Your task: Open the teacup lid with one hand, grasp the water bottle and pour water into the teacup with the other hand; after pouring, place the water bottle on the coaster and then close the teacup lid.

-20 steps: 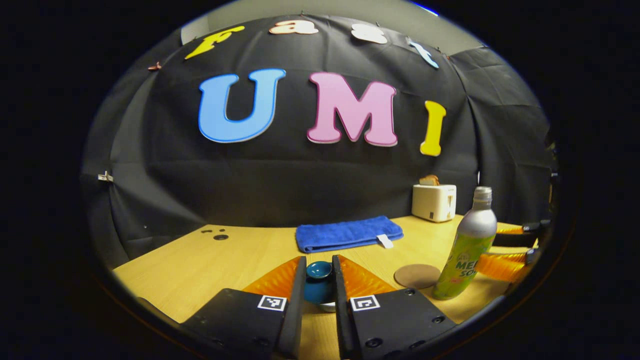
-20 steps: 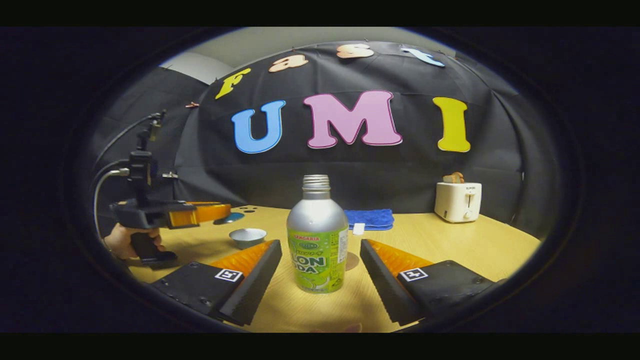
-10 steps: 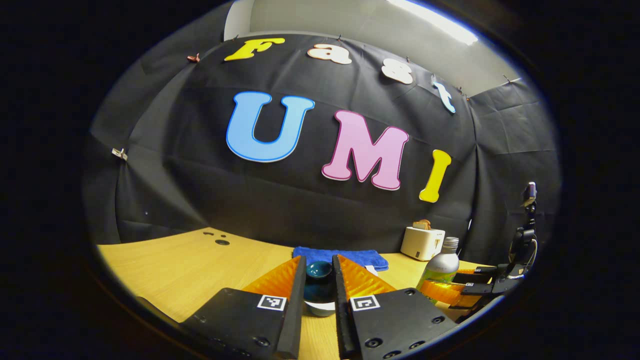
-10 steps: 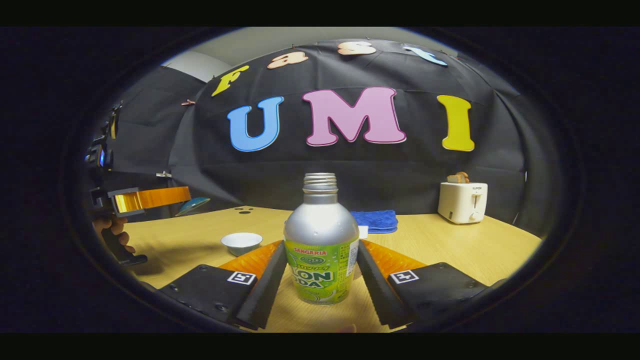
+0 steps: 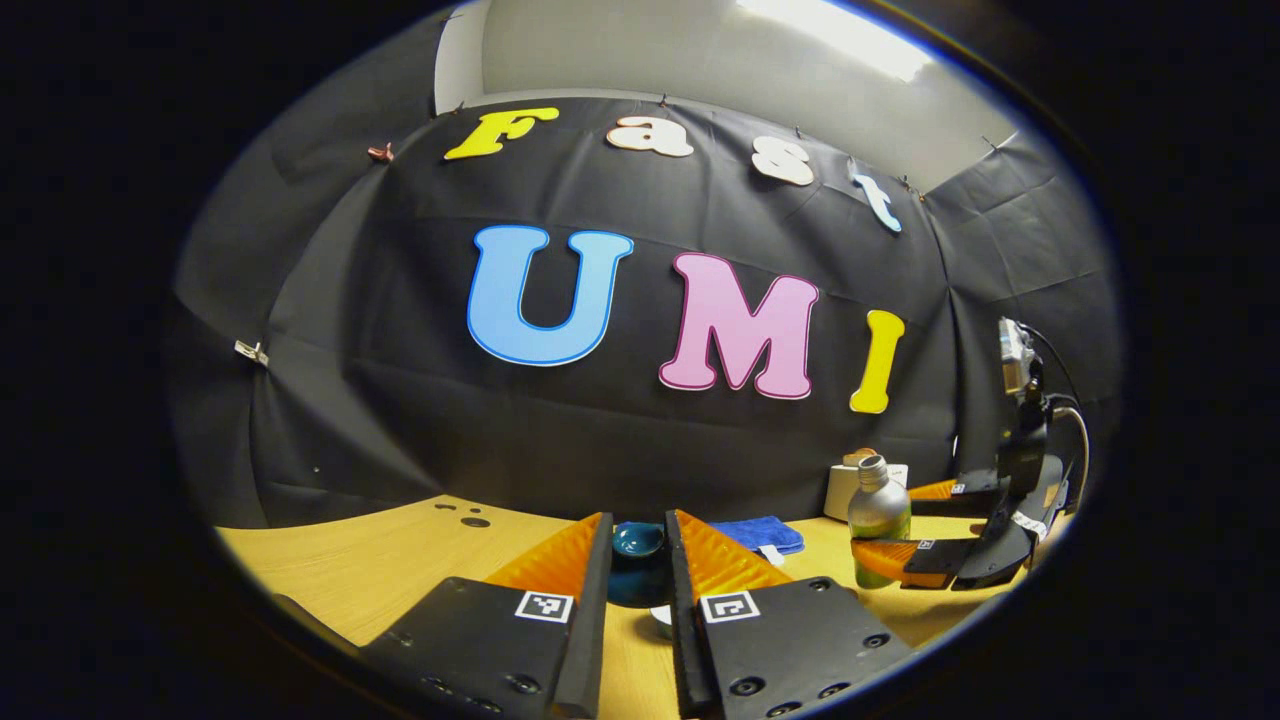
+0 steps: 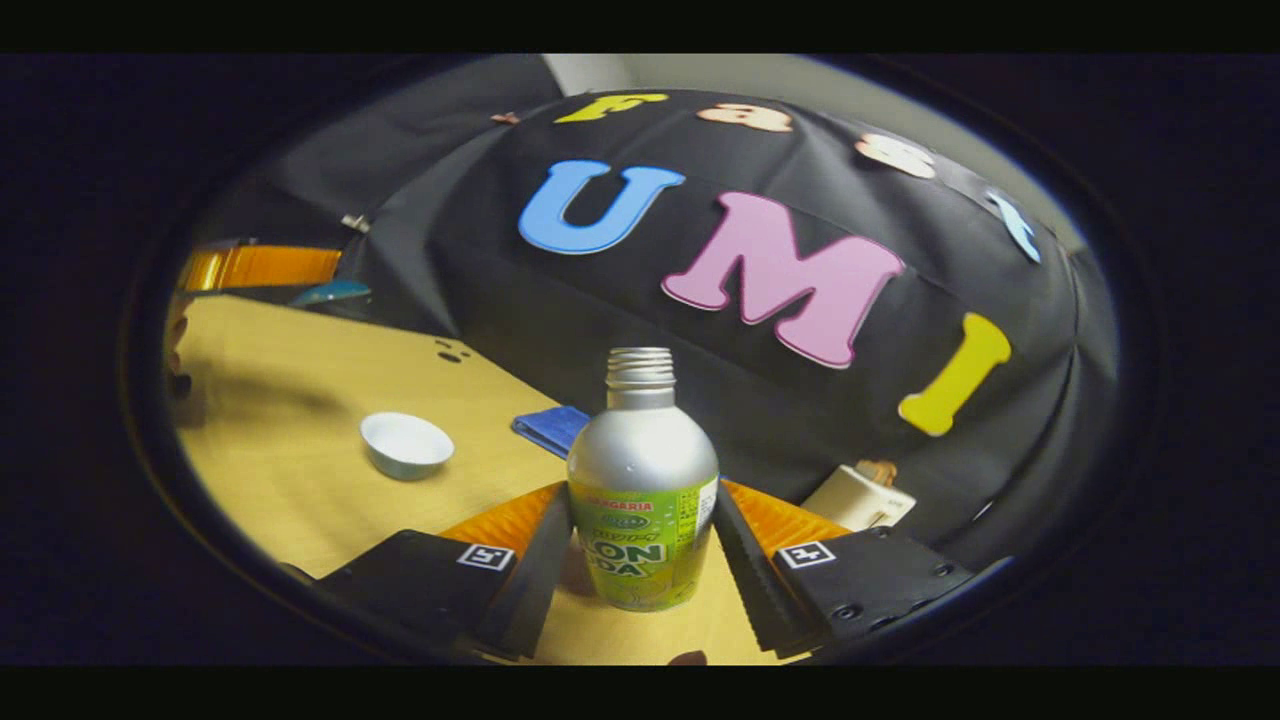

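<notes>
My left gripper (image 5: 638, 560) is shut on the knob of the teal teacup lid (image 5: 638, 545) and holds it above the table. A white sliver of the teacup (image 5: 660, 620) shows just below it. In the right gripper view the lidless white teacup (image 6: 405, 443) sits on the table to the left, and the left gripper (image 6: 320, 278) hangs above it with the lid (image 6: 330, 292). My right gripper (image 6: 642, 505) is shut on the silver and green water bottle (image 6: 640, 450), which has no cap. In the left gripper view the bottle (image 5: 878, 510) stands at the right between the right gripper's (image 5: 888, 528) fingers.
A blue towel (image 5: 765, 533) lies at the back of the wooden table (image 5: 400, 560). A white toaster (image 6: 858, 500) stands behind the bottle at the back right. The table slants across the right gripper view.
My right gripper has shut on the bottle and its view has rolled, so the table now slants. My left gripper has risen with the lid, away from the cup.
</notes>
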The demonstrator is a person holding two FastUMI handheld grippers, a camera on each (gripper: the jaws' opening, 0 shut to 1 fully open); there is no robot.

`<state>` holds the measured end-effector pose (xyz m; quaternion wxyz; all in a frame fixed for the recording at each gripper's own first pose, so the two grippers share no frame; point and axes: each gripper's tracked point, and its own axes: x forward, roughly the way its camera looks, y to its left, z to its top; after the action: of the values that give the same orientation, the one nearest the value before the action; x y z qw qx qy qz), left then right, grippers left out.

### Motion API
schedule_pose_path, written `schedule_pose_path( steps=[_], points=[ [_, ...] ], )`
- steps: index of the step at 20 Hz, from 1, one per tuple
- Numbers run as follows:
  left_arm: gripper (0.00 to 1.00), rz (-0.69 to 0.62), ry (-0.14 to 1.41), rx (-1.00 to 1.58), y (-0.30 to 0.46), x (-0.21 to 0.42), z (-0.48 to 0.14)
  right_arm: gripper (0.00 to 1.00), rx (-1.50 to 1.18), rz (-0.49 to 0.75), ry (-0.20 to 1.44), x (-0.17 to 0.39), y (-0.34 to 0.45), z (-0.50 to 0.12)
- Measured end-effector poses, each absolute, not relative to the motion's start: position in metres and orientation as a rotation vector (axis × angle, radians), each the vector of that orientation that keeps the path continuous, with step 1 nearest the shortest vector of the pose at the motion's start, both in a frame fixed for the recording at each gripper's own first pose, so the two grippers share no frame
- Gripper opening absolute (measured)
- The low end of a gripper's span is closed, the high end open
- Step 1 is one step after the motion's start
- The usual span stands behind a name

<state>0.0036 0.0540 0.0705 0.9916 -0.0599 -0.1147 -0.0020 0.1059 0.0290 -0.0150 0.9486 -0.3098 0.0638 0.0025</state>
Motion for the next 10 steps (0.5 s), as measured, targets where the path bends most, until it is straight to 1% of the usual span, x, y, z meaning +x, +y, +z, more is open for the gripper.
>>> schedule_pose_path(
  steps=[3, 4, 5, 6, 9, 10],
  points=[
    [0.32, -0.002, -0.218, -0.152, 0.064, 0.006, 0.067, 0.8, -0.839, 0.04, 0.164, 0.119, 0.033, -0.025],
    [0.32, 0.001, -0.212, -0.162, 0.068, 0.007, 0.066, 0.84, -0.897, 0.061, 0.18, 0.122, 0.036, -0.031],
    [0.32, 0.007, -0.209, -0.168, 0.072, 0.007, 0.064, 0.84, -0.94, 0.089, 0.199, 0.129, 0.043, -0.036],
    [0.32, 0.013, -0.207, -0.173, 0.076, 0.007, 0.063, 0.8, -0.973, 0.119, 0.215, 0.131, 0.047, -0.043],
    [0.32, 0.024, -0.206, -0.203, 0.089, 0.007, 0.063, 0.8, -1.132, 0.179, 0.237, 0.145, 0.061, -0.062],
    [0.32, 0.023, -0.201, -0.209, 0.09, 0.008, 0.061, 0.84, -1.183, 0.187, 0.238, 0.147, 0.063, -0.066]
  ],
)
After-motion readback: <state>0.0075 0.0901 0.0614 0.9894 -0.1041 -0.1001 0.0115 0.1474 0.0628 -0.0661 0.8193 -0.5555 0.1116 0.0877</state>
